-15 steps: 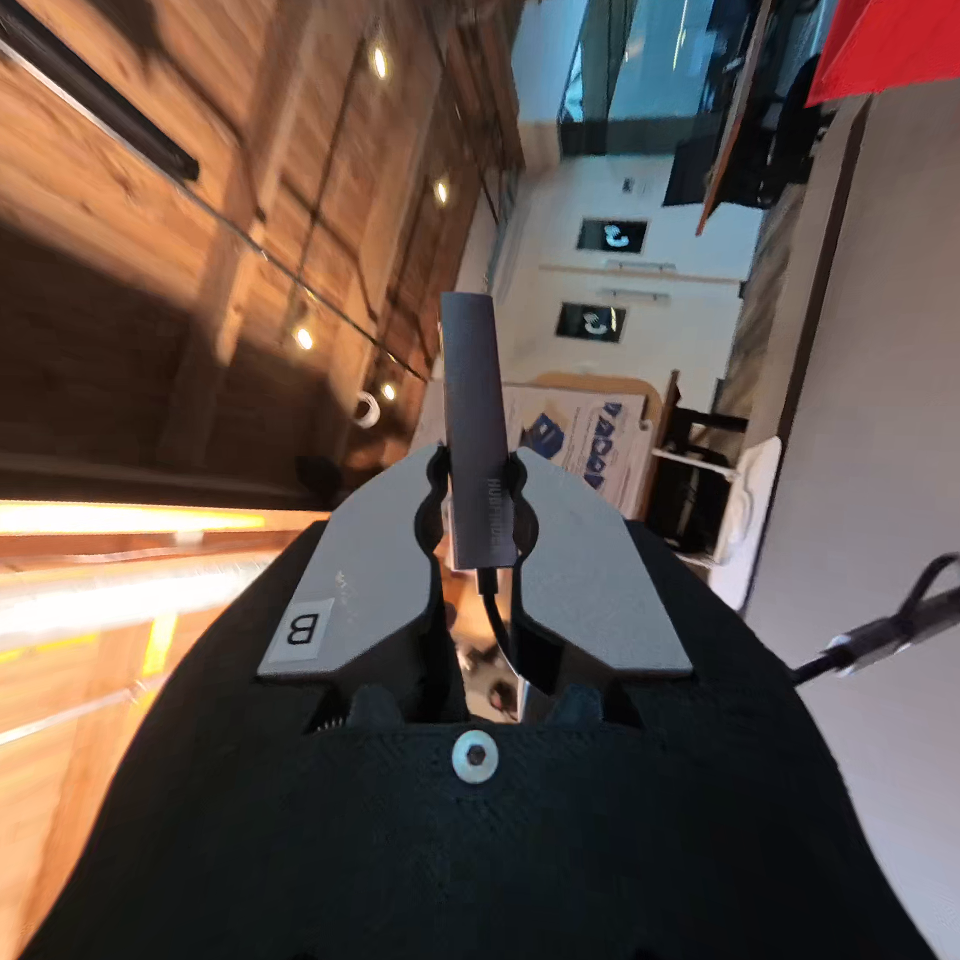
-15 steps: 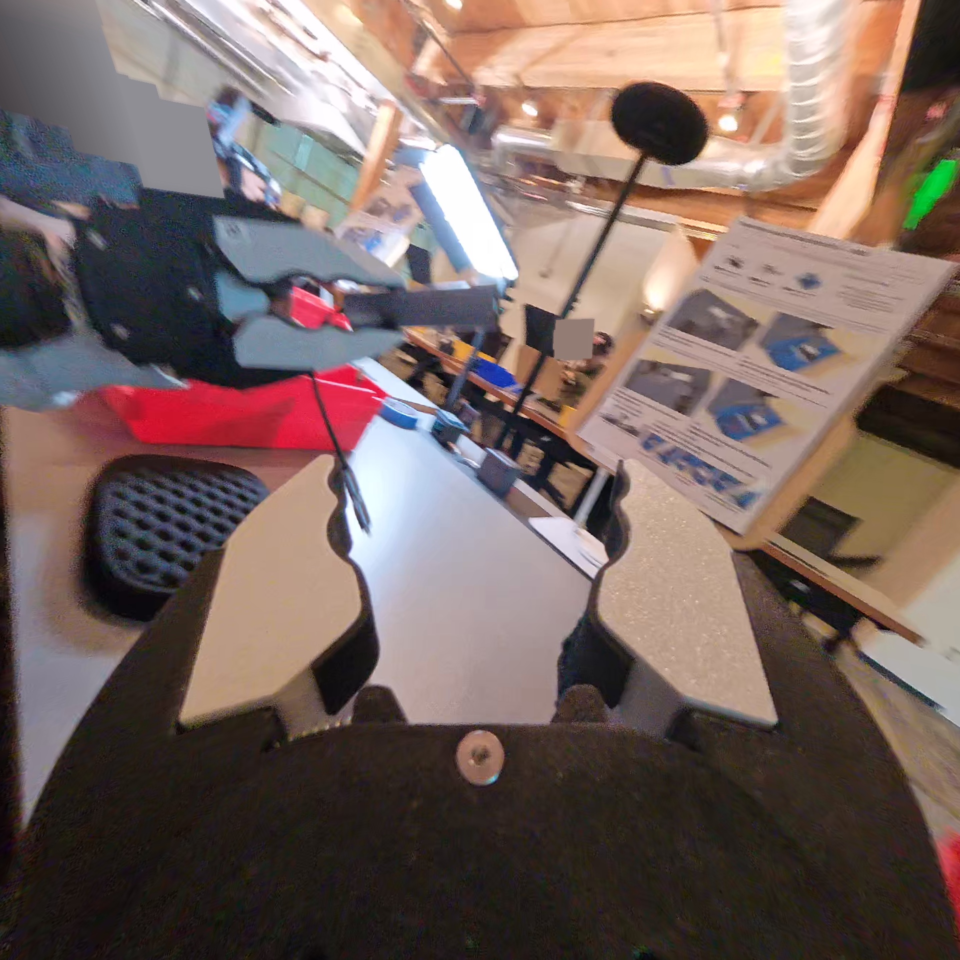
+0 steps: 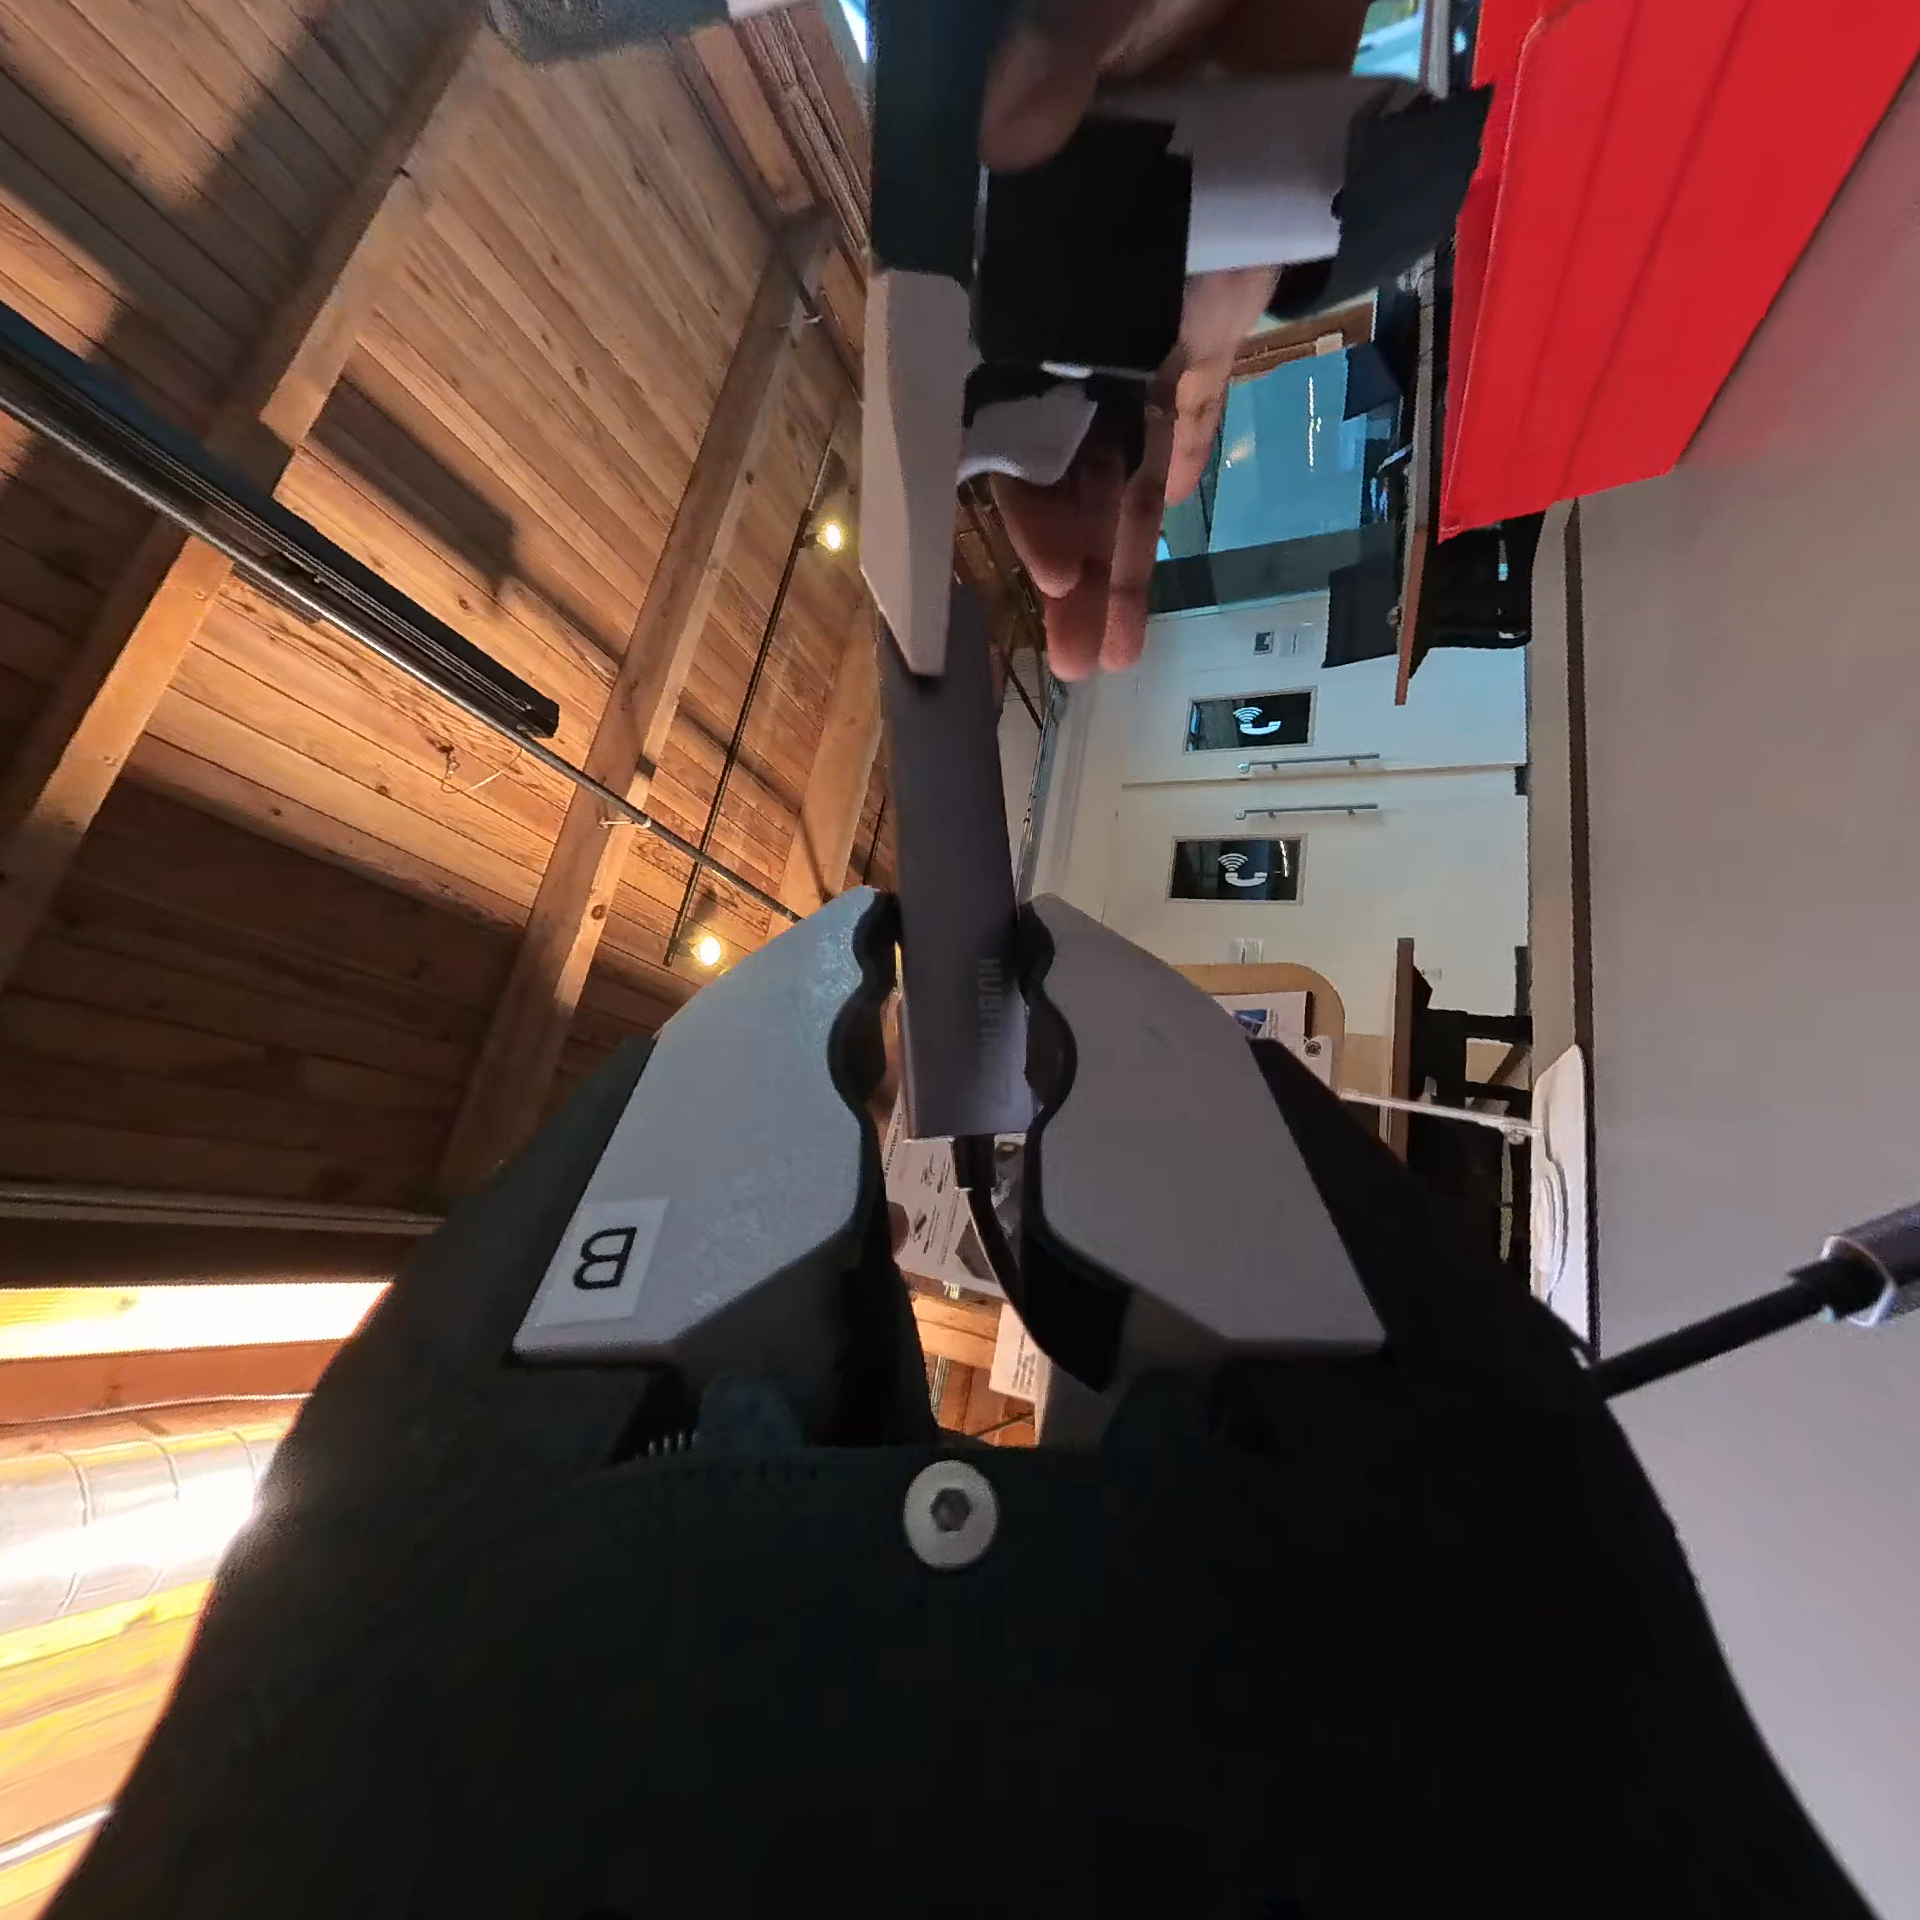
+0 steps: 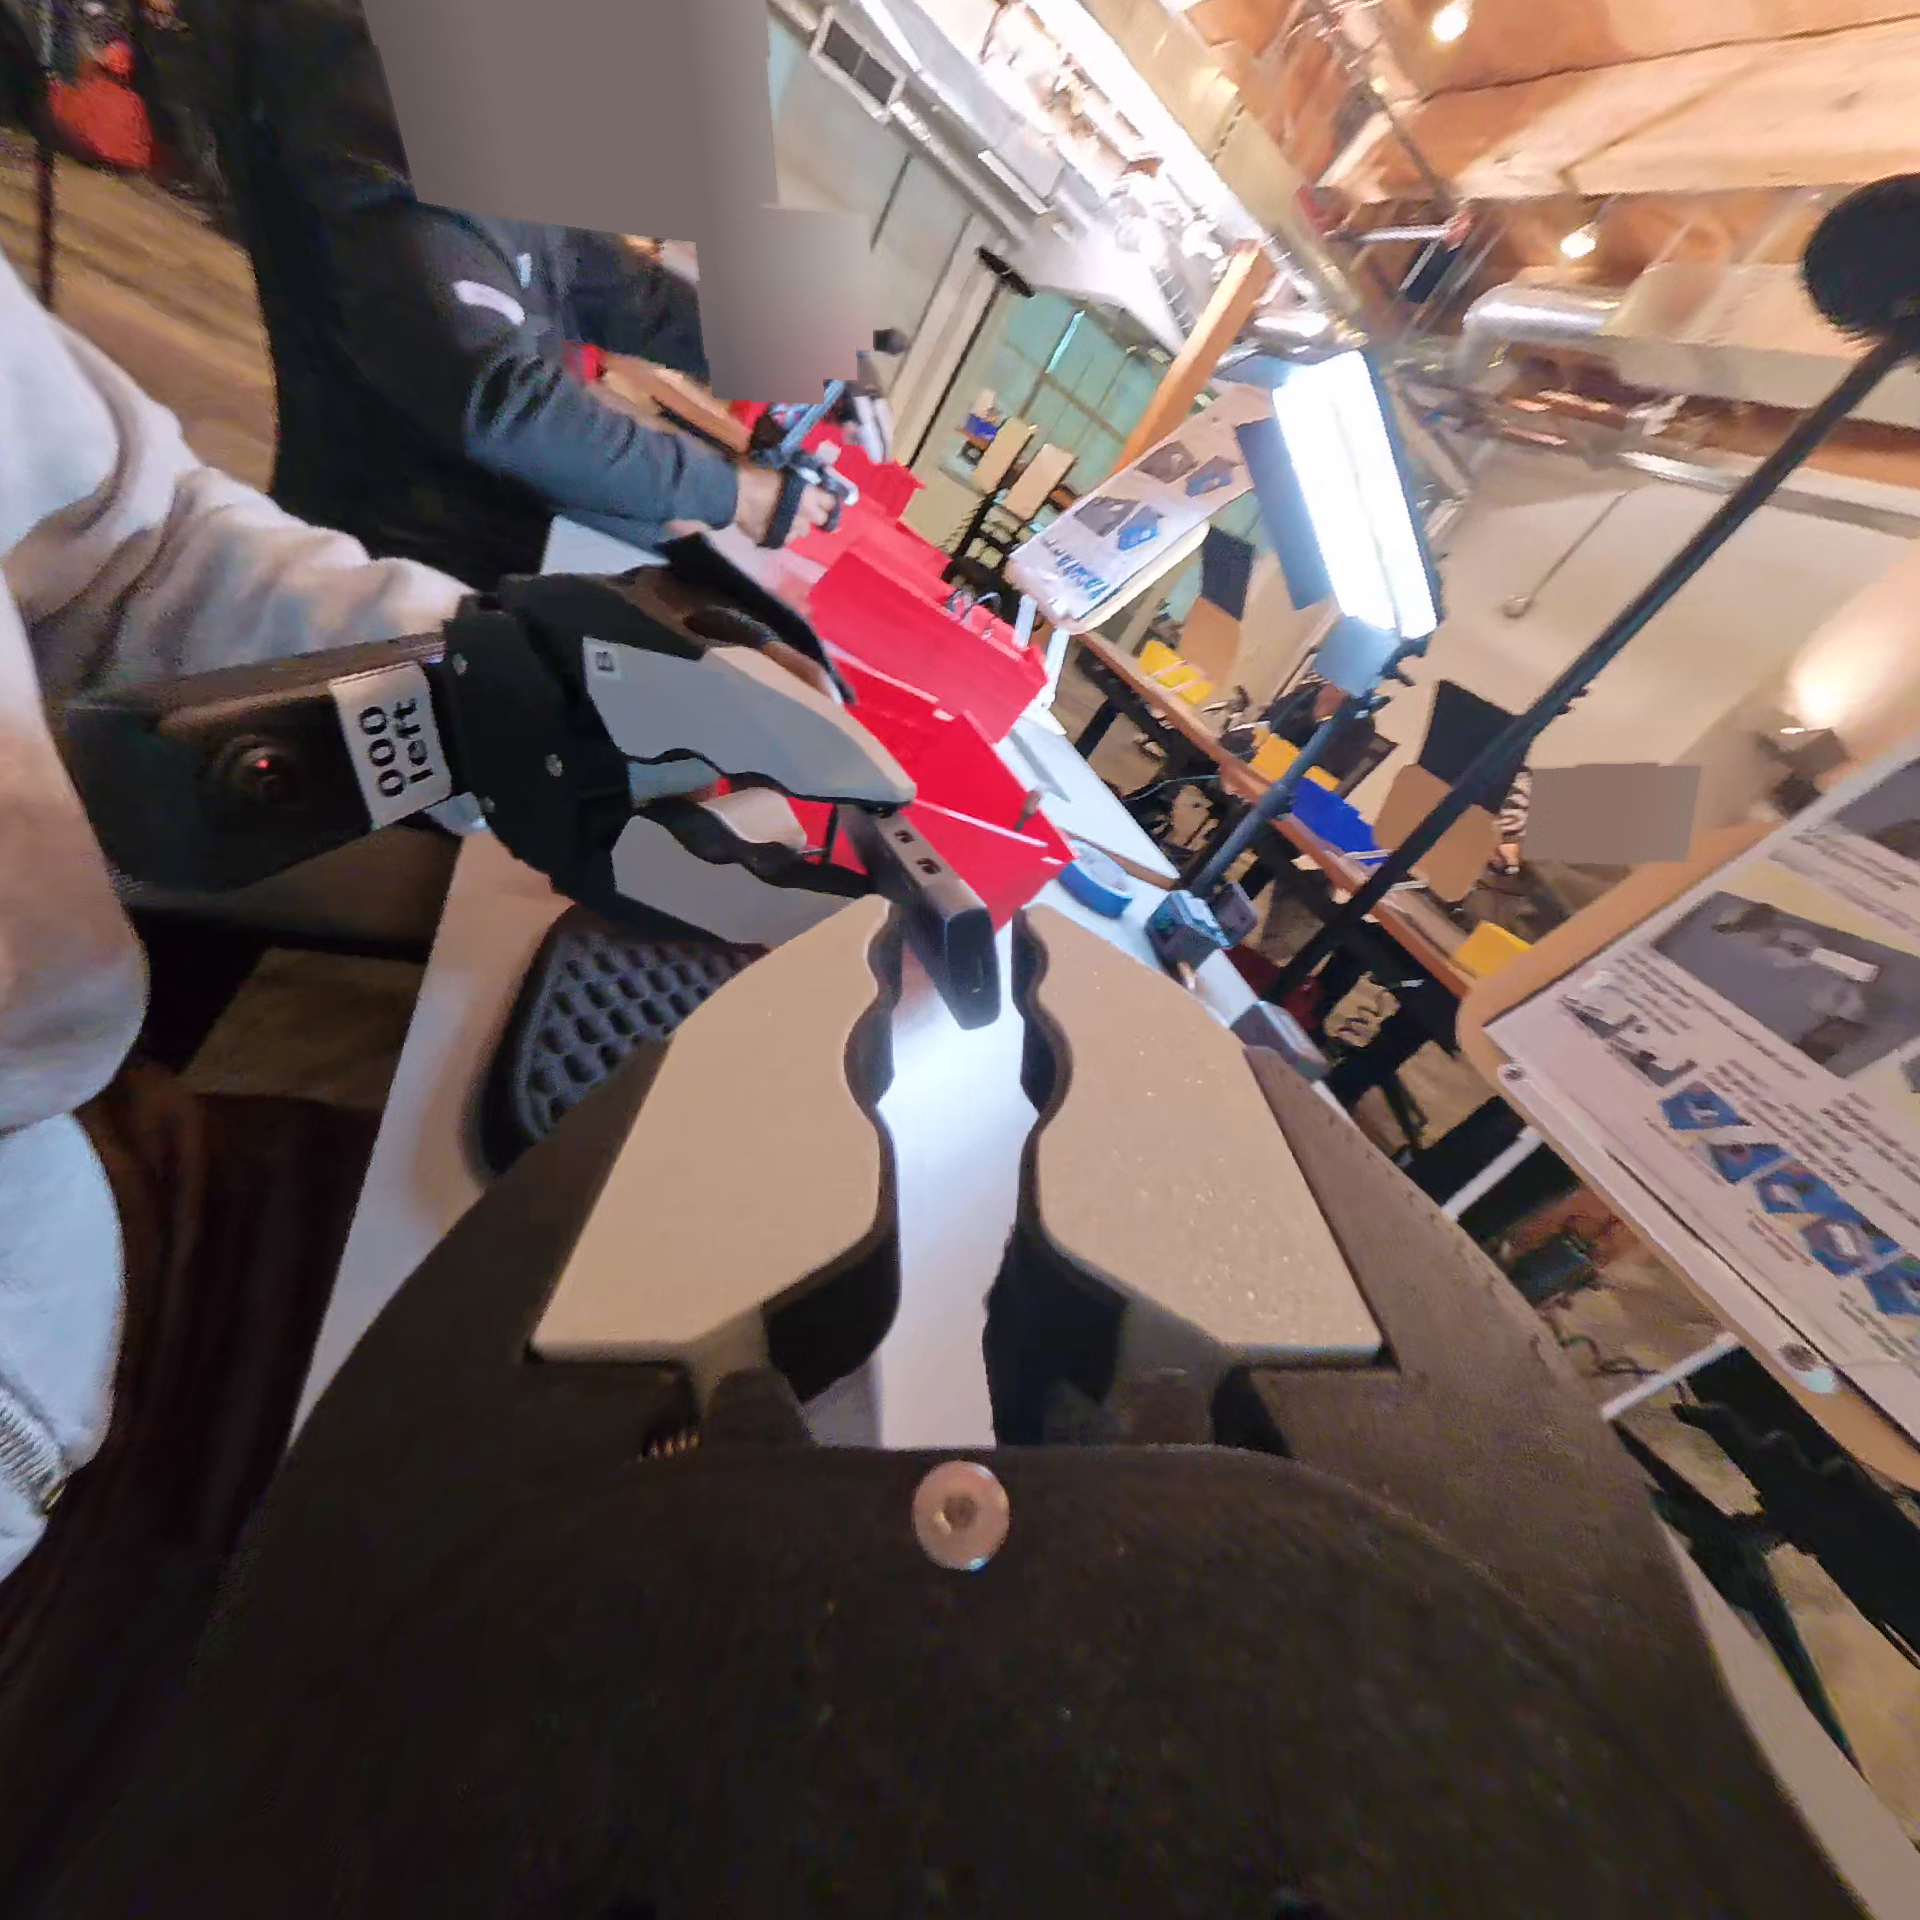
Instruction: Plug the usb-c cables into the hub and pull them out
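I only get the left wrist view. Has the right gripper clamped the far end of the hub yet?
Observer: No. The right wrist view shows the right gripper open, with the hub tip between its fingers and slim gaps either side.
Operator: Anything plugged into the side ports?
Observer: The two ports visible there look empty.
Operator: What's under the hub?
Observer: The white table, with a black dimpled mat lying on it nearby.
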